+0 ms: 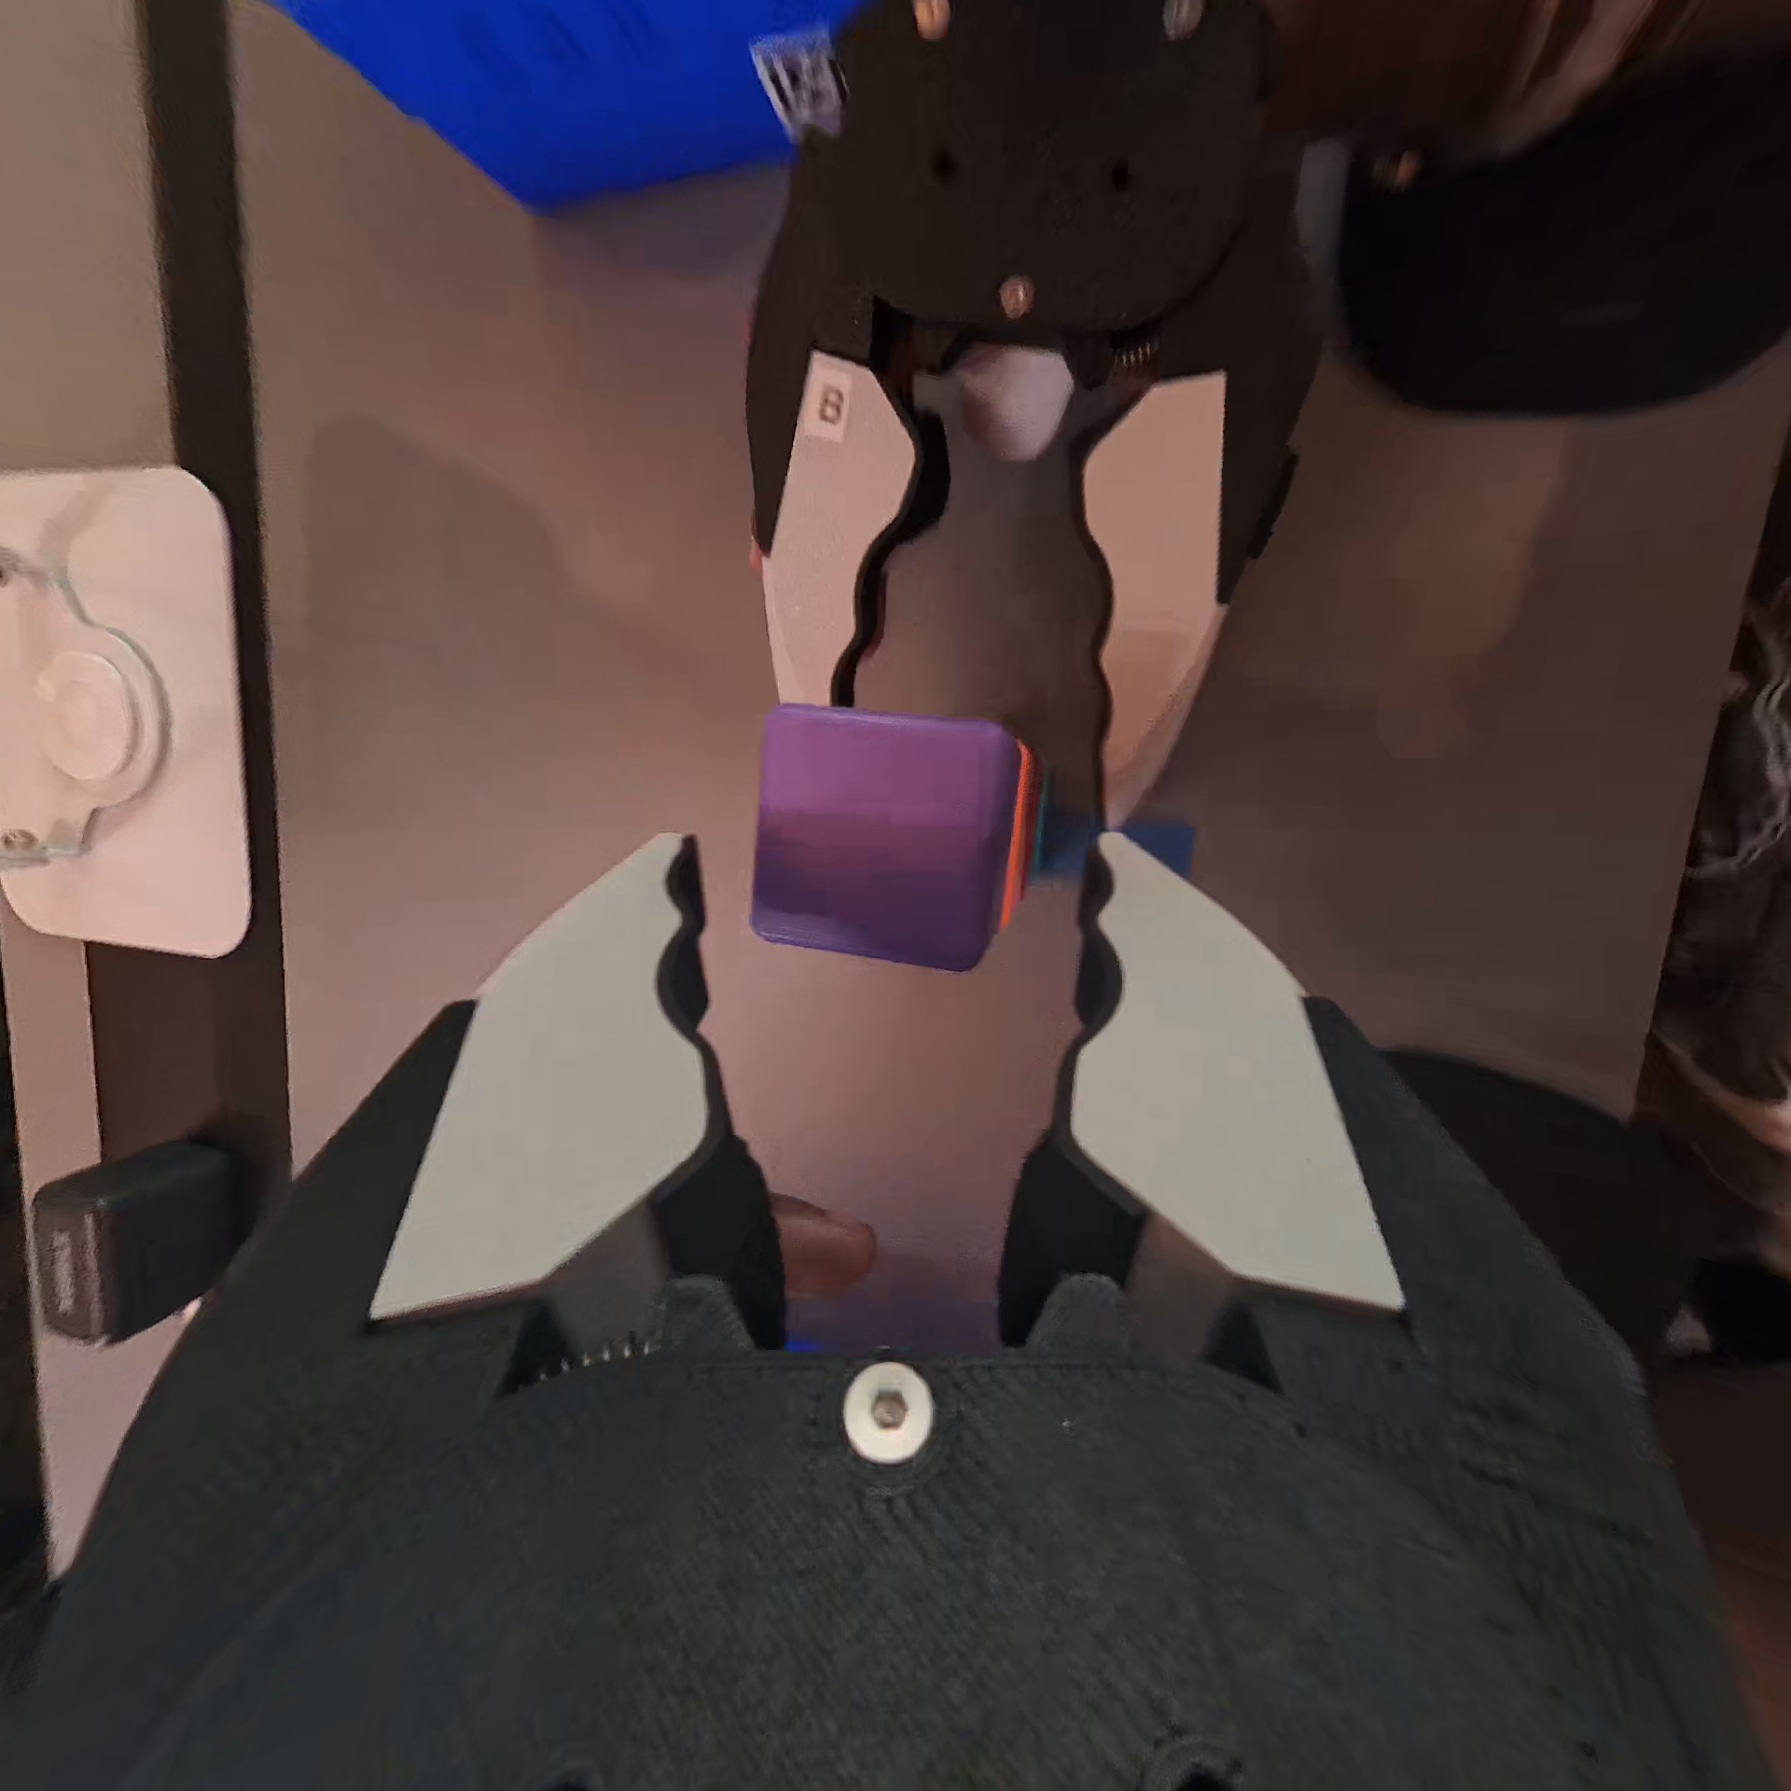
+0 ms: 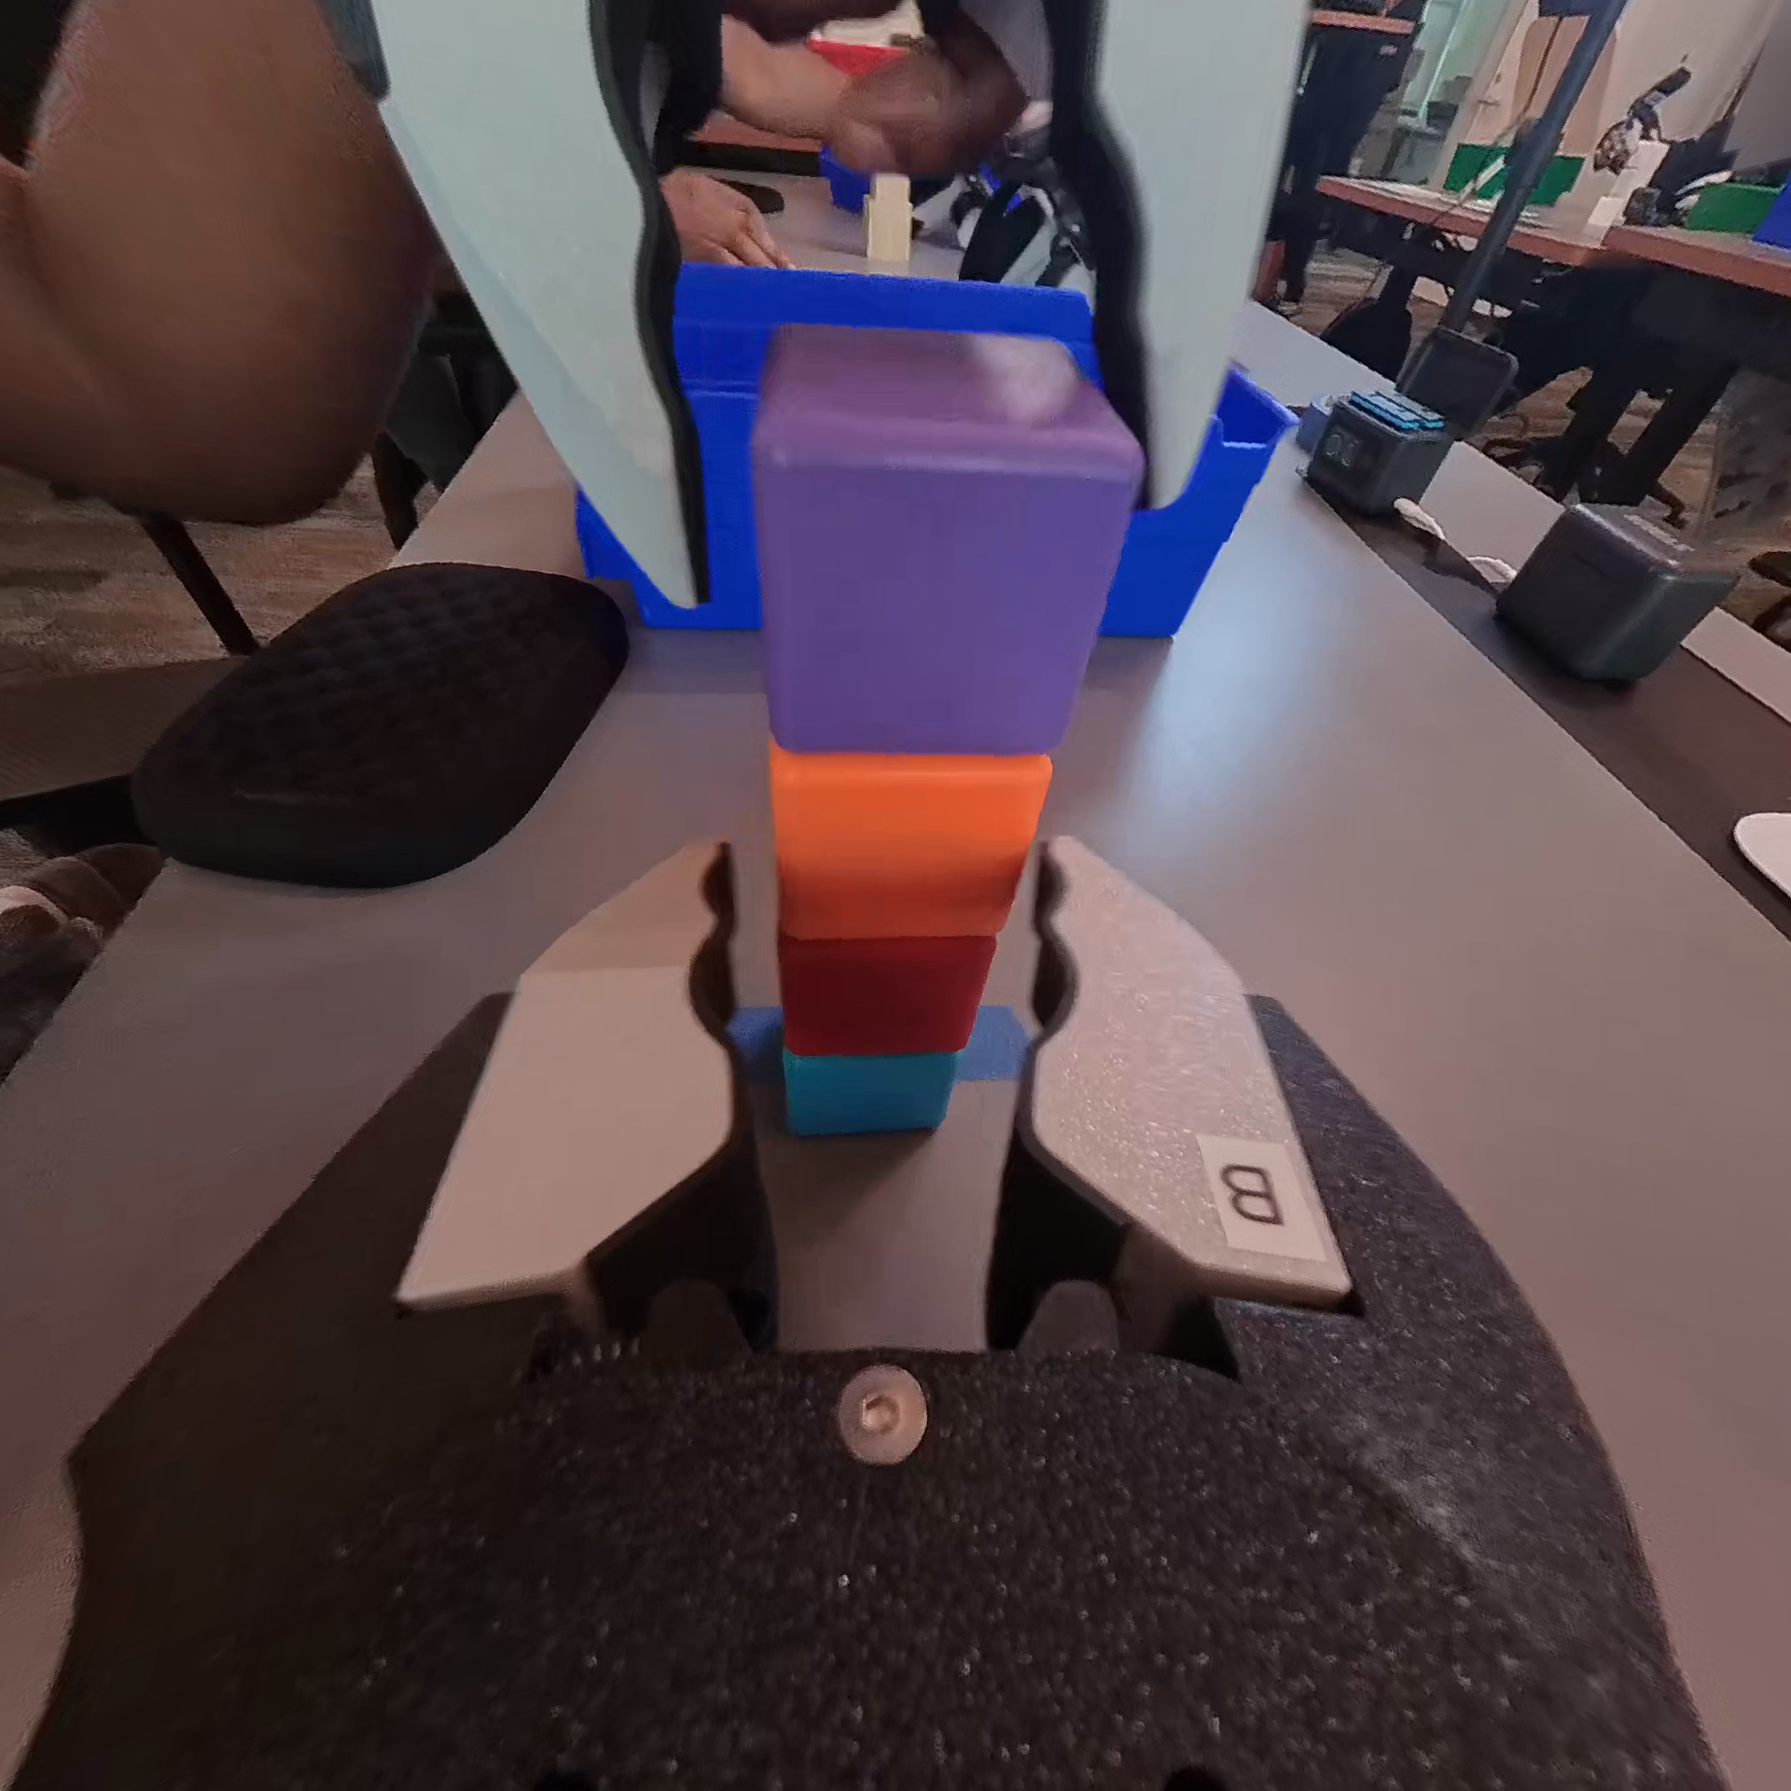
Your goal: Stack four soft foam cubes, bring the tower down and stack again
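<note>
Tower is up: teal cube (image 2: 863,1093) on the desk (image 2: 1357,969), then red cube (image 2: 884,993), orange cube (image 2: 906,843), purple cube (image 2: 935,552) on top; the stack sits on a blue tape mark (image 2: 998,1045).

Left hand-held gripper (image 1: 892,863) hangs above the purple cube, pointing down, jaws wide open, holding nothing; in the right wrist view its fingers straddle the purple cube, right one very close to the cube's edge, contact unclear.

Right hand-held gripper (image 2: 882,863) is low on the near side of the tower, jaws open either side of the orange and red cubes, gripping nothing that I can see.

Risks, as I judge them: the tower looks slightly off-plumb, upper cubes shifted right of the teal one; soft foam, so a finger brushing the purple cube on retreat could tip it; the right jaws could clip the middle cubes and topple it sideways before the takedown is meant to happen.

View differences: the right wrist view gives the full side profile, all four colours, and a blue bin (image 2: 1192,543) behind the tower; the left wrist view is top-down, mostly the purple top plus thin slivers of the cubes under it.
</note>
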### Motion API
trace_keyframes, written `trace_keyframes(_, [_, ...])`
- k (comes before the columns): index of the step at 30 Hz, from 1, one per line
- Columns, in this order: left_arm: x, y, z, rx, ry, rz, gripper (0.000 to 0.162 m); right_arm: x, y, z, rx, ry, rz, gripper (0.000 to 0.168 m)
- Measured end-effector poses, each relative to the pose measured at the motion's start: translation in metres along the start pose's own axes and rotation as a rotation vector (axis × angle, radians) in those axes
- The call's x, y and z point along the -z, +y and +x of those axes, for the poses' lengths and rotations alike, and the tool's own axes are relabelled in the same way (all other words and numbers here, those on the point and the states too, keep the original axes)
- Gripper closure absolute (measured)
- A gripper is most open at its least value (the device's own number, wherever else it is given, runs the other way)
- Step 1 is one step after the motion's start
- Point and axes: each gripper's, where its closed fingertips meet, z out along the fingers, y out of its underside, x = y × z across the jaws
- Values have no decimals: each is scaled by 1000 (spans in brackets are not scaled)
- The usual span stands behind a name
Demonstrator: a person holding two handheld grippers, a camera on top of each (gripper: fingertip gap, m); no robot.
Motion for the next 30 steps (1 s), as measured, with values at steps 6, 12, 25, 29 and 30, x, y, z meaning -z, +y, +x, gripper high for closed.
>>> trace_keyframes(6, [58,-35,-5,184,-97,788,52,27,-38,3,-16,32,159,72])
trace_keyframes(12, [48,-26,16,178,-57,1037,42,34,-56,-3,-18,23,237,63])
trace_keyframes(25, [-69,45,29,165,29,551,40,17,20,-8,47,6,-237,64])
trace_keyframes(29, [-89,62,36,150,58,436,40,18,43,-9,30,-10,-359,66])
trace_keyframes(30, [-93,65,37,148,57,412,40,19,48,-10,29,-15,-386,66])
